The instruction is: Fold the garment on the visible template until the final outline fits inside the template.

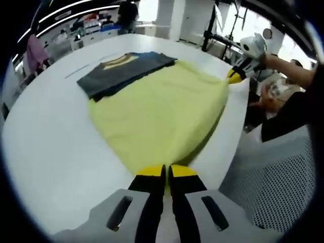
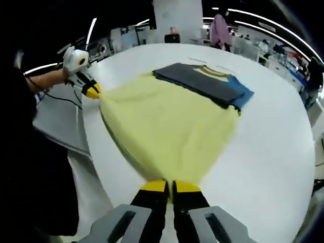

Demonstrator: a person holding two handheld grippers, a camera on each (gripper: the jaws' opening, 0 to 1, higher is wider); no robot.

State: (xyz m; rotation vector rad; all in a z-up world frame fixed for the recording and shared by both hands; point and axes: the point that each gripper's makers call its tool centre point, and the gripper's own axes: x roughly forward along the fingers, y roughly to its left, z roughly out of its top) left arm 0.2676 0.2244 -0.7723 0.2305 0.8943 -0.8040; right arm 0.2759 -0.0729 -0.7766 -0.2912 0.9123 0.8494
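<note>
Left gripper view: the left gripper [image 1: 166, 172] is closed on the near hem corner of the yellow garment [image 1: 162, 109], which lies spread on the white counter [image 1: 50, 136]. Beyond it, the garment's far part is already folded over, showing dark grey and blue panels [image 1: 126, 71]. At the right, the right gripper [image 1: 238, 73] pinches the opposite hem corner at the counter edge.

Right gripper view: the left gripper [image 2: 91, 90] enters at the left, clamped on its corner; the right gripper [image 2: 169, 188] is closed on the yellow garment [image 2: 167, 126] at centre; the folded dark section [image 2: 202, 83] lies to the right.

Assessment: one fold appears complete. The hem is held taut between both grippers, apparently ready for the next fold. No template outline can be made out, so final fit cannot be judged.
</note>
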